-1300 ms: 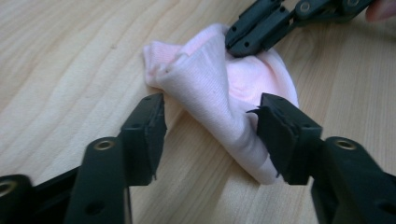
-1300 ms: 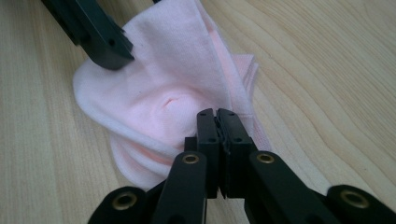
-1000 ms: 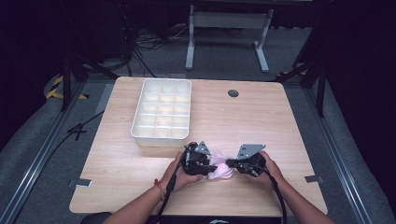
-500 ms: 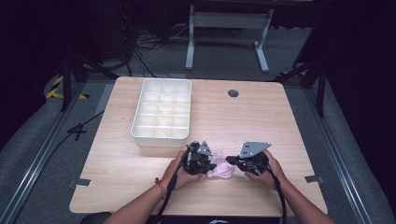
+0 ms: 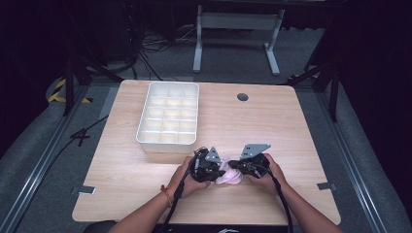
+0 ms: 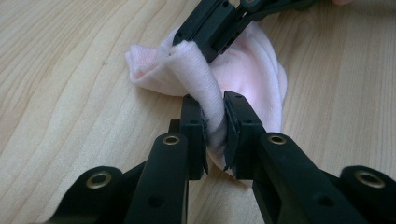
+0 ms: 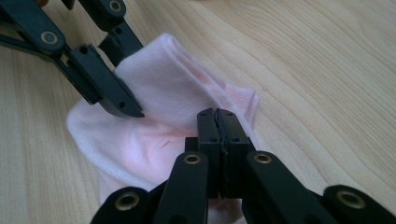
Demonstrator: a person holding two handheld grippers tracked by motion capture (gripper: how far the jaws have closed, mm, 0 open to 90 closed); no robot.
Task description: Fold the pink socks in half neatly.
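Left gripper [image 6: 214, 123] clamps thick rolled fold of pink sock [image 6: 254, 79], cloth bulging between jaws. Right gripper [image 7: 217, 121] pinches thin edge, jaws near closed. Sock lies on table [image 5: 291, 126] between both claws; divided tray [image 5: 167, 115] well ahead of left claw. I judge folding underway: I keep both grips firm, roll evenly, avoid dragging.

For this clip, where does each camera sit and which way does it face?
High view: above the person's side, looking forward and down on the table and tray; forearms, both hands.
Left gripper view: on the left gripper, along its jaws clamping the pink sock.
Right gripper view: on the right gripper, jaws shut.
All share the sock.
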